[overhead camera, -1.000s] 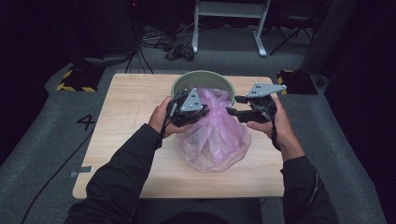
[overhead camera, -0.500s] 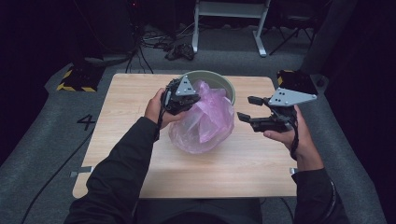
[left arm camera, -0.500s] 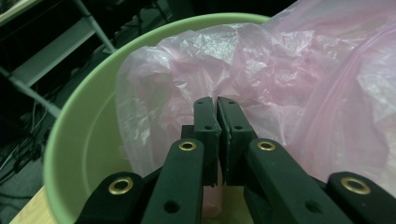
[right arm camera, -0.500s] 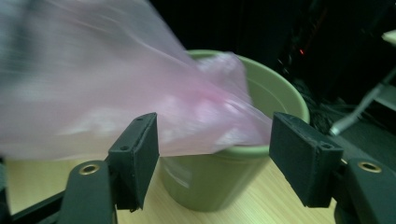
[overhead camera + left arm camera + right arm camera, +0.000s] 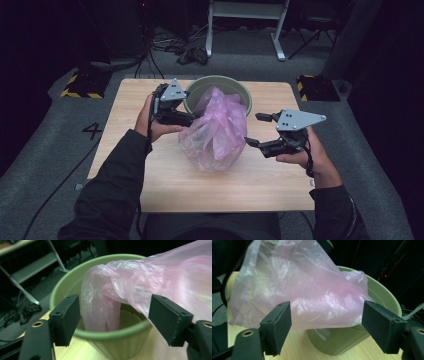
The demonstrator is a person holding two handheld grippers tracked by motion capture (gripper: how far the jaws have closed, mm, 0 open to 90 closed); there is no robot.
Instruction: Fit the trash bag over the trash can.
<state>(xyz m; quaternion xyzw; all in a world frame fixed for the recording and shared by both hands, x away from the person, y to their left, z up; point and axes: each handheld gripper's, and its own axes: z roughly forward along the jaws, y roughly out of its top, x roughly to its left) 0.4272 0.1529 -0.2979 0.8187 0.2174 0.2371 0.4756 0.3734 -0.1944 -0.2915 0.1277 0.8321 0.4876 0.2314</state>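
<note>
A crumpled pink plastic bag (image 5: pixel 217 131) lies half in a pale green bucket (image 5: pixel 215 81) and half on the wooden table (image 5: pixel 150 170). My left gripper (image 5: pixel 194 119) is at the bag's left side by the bucket rim. Its jaws have just been opening and stand apart; in the left gripper view (image 5: pixel 115 315) a fold of the bag (image 5: pixel 100 302) hangs into the bucket (image 5: pixel 67 285) between them, untouched. My right gripper (image 5: pixel 253 129) hovers to the right of the bag, its jaws just opened wider and empty (image 5: pixel 327 320), facing the bag (image 5: pixel 297 287) and the bucket (image 5: pixel 384 300).
The table's front half lies bare under the person's forearms. Beyond the far edge, cables (image 5: pixel 192 52) and a white desk frame (image 5: pixel 245 20) stand on the grey floor. Yellow-and-black striped blocks (image 5: pixel 80 85) sit at the table's far corners.
The left gripper has let go of the bag and its jaws now stand apart. The right gripper has drawn away to the right and opened wider. The bag has slumped toward the bucket.
</note>
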